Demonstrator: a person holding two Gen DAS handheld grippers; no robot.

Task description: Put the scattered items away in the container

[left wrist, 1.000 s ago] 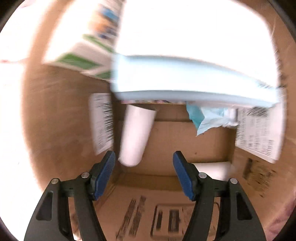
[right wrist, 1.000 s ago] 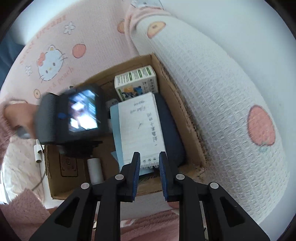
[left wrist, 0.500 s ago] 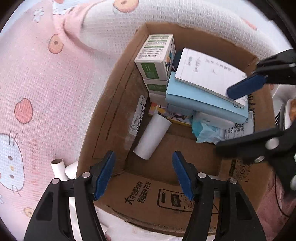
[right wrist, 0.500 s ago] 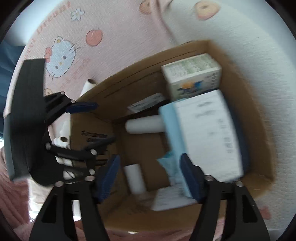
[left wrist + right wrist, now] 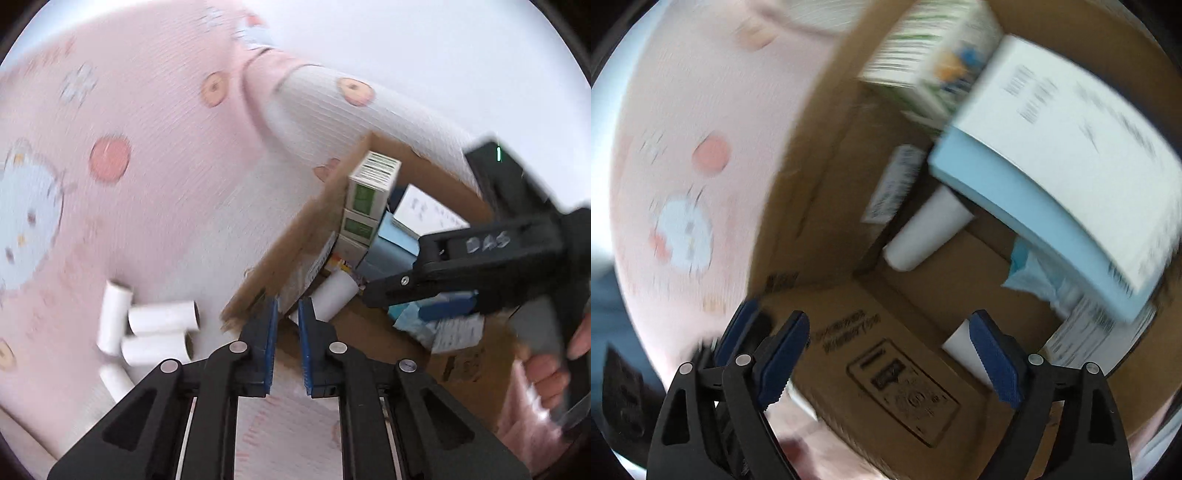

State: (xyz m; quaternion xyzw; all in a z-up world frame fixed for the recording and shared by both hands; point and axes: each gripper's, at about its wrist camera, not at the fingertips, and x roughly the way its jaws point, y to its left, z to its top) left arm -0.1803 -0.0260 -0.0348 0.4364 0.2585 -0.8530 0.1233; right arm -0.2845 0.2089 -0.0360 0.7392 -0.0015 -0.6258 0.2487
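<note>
My left hand-held gripper has just pinched nearly together, empty; the right has just spread above the box. The rolls look light and crushable: take one mid-barrel.

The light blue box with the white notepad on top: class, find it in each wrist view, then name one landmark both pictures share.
Left wrist view: the light blue box sits right of centre inside the cardboard box, partly hidden behind the right gripper.
Right wrist view: it fills the upper right, blurred, under the notepad.
Shared landmark: the white paper roll leaning just below the blue box.
</note>
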